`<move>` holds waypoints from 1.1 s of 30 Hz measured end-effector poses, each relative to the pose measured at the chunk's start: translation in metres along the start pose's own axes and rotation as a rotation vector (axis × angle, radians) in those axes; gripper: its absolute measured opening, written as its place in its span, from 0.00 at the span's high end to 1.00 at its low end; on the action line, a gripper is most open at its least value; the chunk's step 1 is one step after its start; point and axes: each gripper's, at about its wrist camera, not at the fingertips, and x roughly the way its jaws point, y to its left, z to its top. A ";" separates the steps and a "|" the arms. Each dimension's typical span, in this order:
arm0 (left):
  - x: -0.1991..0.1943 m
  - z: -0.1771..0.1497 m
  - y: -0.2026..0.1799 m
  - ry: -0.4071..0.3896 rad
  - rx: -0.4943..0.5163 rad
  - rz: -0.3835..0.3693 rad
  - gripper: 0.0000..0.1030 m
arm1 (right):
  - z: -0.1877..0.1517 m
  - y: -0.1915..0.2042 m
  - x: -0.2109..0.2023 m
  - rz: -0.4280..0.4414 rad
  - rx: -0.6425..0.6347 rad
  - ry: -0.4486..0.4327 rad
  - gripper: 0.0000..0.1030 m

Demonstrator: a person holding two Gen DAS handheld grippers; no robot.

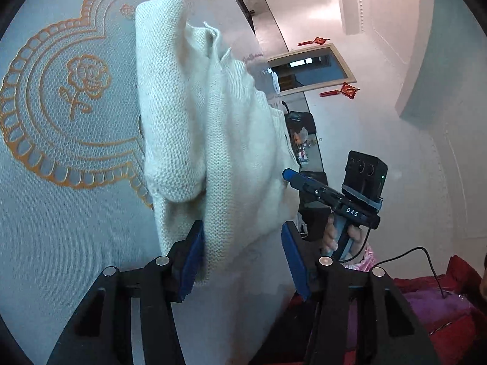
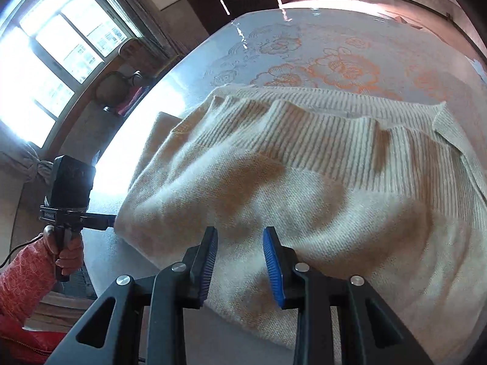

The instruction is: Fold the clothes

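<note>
A cream knit sweater (image 1: 213,127) lies rumpled on a table (image 1: 61,213) covered with an orange flower-patterned cloth. My left gripper (image 1: 242,228) is open, and the sweater's edge reaches in between its blue pads, against the left one. My right gripper (image 1: 289,175), held by a hand, touches the sweater's far side. In the right wrist view the sweater (image 2: 304,164) shows its ribbed hem toward the table (image 2: 334,45) middle. The right gripper (image 2: 240,231) stands open just over the near edge of the knit. The left gripper (image 2: 111,222) is at the sweater's left corner.
A red garment and purple cloth (image 1: 441,319) lie at the lower right past the table's edge, with a black cable (image 1: 420,252) over them. A bright window (image 2: 51,60) and a brown bag (image 2: 118,88) are beyond the table's left edge. A red sleeve (image 2: 24,279) holds the left gripper.
</note>
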 end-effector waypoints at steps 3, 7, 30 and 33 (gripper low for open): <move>0.012 0.003 -0.010 0.054 0.035 0.055 0.48 | 0.030 0.023 0.008 -0.027 -0.082 -0.002 0.70; 0.025 -0.002 -0.026 0.122 0.092 0.112 0.48 | 0.086 0.045 0.028 -0.057 -0.139 0.010 0.70; -0.003 -0.045 -0.049 0.085 0.218 0.026 0.48 | 0.141 0.072 0.062 0.116 -0.170 0.010 0.95; 0.009 -0.048 -0.037 0.131 0.175 0.086 0.48 | 0.123 0.076 0.055 0.190 -0.137 0.009 0.81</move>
